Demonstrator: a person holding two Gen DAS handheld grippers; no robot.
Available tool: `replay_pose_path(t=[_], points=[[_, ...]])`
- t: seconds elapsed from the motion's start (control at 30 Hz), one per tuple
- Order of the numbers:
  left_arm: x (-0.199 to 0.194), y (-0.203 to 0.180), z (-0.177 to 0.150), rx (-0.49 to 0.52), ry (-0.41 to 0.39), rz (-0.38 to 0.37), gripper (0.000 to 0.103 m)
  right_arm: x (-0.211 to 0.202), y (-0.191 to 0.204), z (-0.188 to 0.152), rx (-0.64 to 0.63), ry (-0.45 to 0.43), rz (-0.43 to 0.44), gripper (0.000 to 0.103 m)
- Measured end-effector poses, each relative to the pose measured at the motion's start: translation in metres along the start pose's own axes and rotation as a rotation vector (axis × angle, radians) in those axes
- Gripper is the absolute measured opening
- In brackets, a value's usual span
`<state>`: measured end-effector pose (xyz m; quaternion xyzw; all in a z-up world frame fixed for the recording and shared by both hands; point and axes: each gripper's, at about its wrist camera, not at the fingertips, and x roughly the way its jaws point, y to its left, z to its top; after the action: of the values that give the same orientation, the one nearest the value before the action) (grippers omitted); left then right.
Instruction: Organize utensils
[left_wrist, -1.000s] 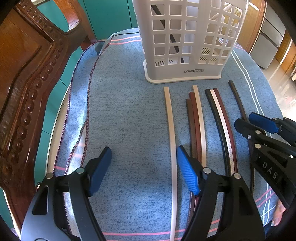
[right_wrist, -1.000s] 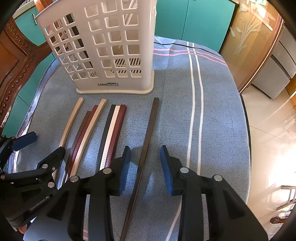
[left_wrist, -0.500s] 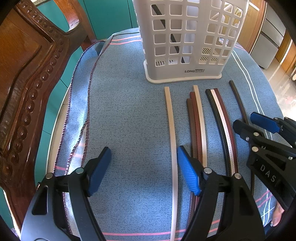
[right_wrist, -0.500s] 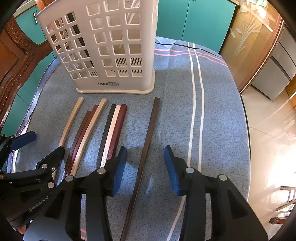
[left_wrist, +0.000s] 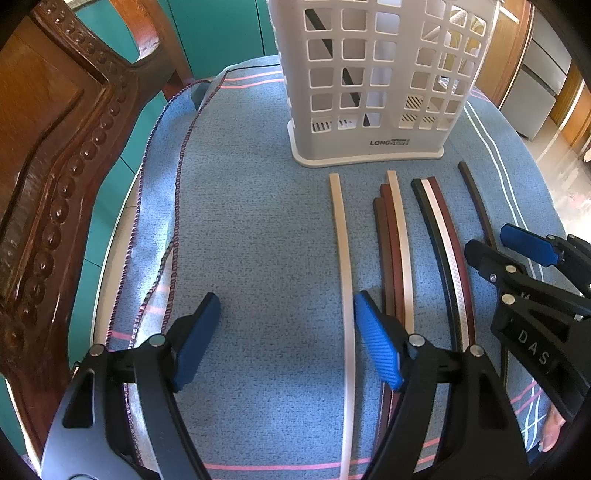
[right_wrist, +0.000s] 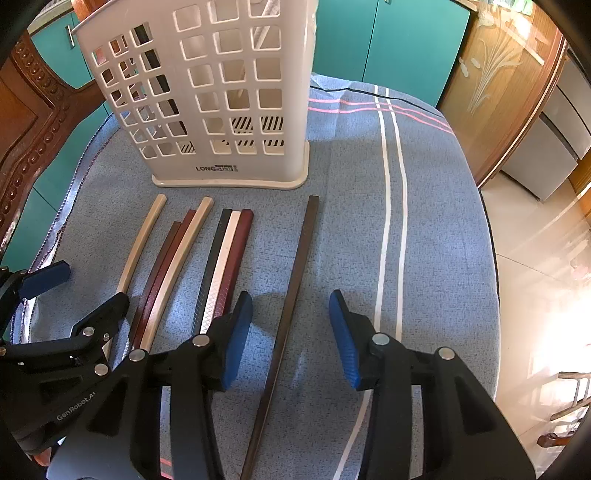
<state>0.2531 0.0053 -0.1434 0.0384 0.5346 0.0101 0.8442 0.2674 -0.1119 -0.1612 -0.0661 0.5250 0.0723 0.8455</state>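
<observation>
One dark brown chopstick (right_wrist: 295, 291) lies between the spread right gripper (right_wrist: 291, 336) jaws, near the white slotted plastic basket (right_wrist: 221, 110); lower squarely, then close. Left gripper (left_wrist: 284, 339) also spread, empty.

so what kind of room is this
Most likely a home dining or kitchen area: a cloth-covered table holding chopsticks and a white utensil basket, a carved wooden chair beside it, teal cabinet doors behind.

A holder (right_wrist: 221, 110) stood at the back of the desk (right_wrist: 436, 240), with chopsticks (right_wrist: 221, 258) lying side by side before it.
</observation>
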Motion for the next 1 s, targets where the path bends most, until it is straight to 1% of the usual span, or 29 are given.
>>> replay_pose_path(t=[0.17, 0.33, 0.37, 0.5, 0.57, 0.7, 0.77, 0.87, 0.9, 0.93, 0.97, 1.0], points=[[0.000, 0.001, 0.000, -0.001, 0.000, 0.000, 0.076, 0.000, 0.001, 0.000, 0.000, -0.002, -0.007, 0.047], [0.000, 0.002, 0.000, -0.007, -0.003, -0.006, 0.077, 0.000, 0.001, 0.000, 0.000, -0.002, -0.008, 0.047], [0.001, -0.003, 0.000, -0.011, -0.004, -0.006, 0.077, 0.000, 0.001, 0.000, -0.001, -0.002, -0.008, 0.047], [0.007, 0.006, 0.003, -0.045, 0.007, -0.054, 0.077, 0.000, 0.001, 0.000, 0.000, -0.002, -0.007, 0.047], [0.008, 0.011, 0.004, -0.058, 0.010, -0.073, 0.075, 0.000, 0.001, 0.000, 0.000, -0.003, -0.007, 0.047], [0.007, 0.012, 0.004, -0.044, 0.000, -0.083, 0.064, 0.000, 0.001, -0.001, -0.001, -0.002, -0.004, 0.047], [0.007, 0.013, 0.005, -0.040, -0.004, -0.087, 0.060, 0.000, 0.001, -0.001, -0.004, 0.000, 0.002, 0.047], [0.007, 0.014, 0.006, -0.043, -0.010, -0.088, 0.050, -0.001, 0.002, -0.002, -0.011, 0.000, 0.017, 0.046], [0.007, 0.015, 0.007, -0.045, -0.012, -0.089, 0.044, -0.002, 0.002, -0.002, -0.012, -0.002, 0.023, 0.039], [0.007, 0.018, 0.007, -0.048, -0.013, -0.089, 0.038, -0.003, 0.003, -0.003, -0.011, -0.003, 0.027, 0.035], [0.006, 0.012, 0.010, -0.049, -0.013, -0.088, 0.035, -0.003, 0.003, -0.002, -0.010, -0.004, 0.031, 0.027], [0.006, 0.014, 0.010, -0.053, -0.014, -0.091, 0.026, -0.003, 0.002, -0.002, -0.009, -0.003, 0.039, 0.017]])
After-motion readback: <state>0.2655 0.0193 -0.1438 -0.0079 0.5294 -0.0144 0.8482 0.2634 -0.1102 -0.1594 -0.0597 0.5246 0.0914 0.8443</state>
